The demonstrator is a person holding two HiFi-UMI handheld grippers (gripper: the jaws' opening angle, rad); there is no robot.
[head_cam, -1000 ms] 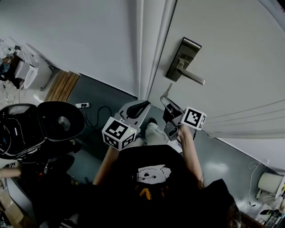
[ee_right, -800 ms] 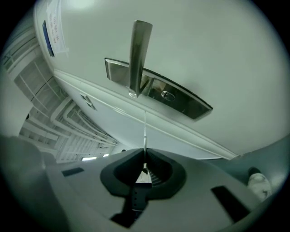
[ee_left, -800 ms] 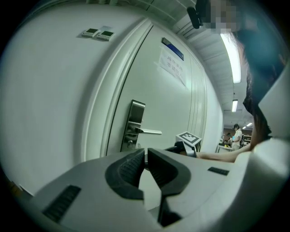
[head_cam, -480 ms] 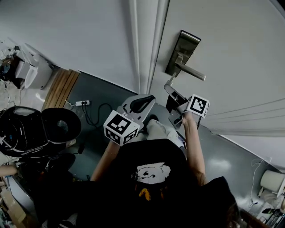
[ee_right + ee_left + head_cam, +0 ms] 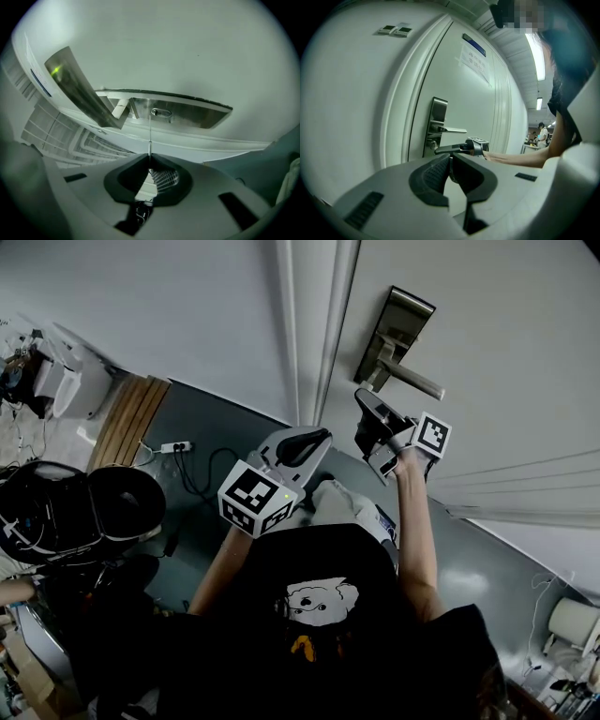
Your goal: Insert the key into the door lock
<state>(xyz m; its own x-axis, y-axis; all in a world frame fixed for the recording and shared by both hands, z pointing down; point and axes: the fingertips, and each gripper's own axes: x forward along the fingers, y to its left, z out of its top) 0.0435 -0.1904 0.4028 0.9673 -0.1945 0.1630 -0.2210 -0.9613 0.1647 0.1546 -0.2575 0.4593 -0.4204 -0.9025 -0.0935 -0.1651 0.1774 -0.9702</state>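
The right tongs [image 5: 149, 158] are clamped on the key [image 5: 150, 136], pinching its base so that the thin blade stands straight out ahead of the tips. The blade's end reaches the keyhole [image 5: 161, 112], a small round cylinder in the metal lock plate [image 5: 197, 114] directly in front of these tongs. No view settles whether the tip has entered or only touches the opening. The lever handle [image 5: 79, 89] juts from the same plate, up and to the left of the key as the right gripper view shows it. Behind the plate is the pale door [image 5: 164, 47].

In the head view the right tongs [image 5: 367, 413] are raised just below the lever, with their marker cube [image 5: 432, 435] behind them at the person's wrist.

The left tongs [image 5: 450, 161] are pressed together with nothing between them. They hang lower and further from the door, well apart from the lock plate. They point toward it, so their camera looks across at the right tongs and the handle beyond them. In the head view the left tongs [image 5: 302, 443] sit over the dark floor [image 5: 216, 442] beside the door frame.
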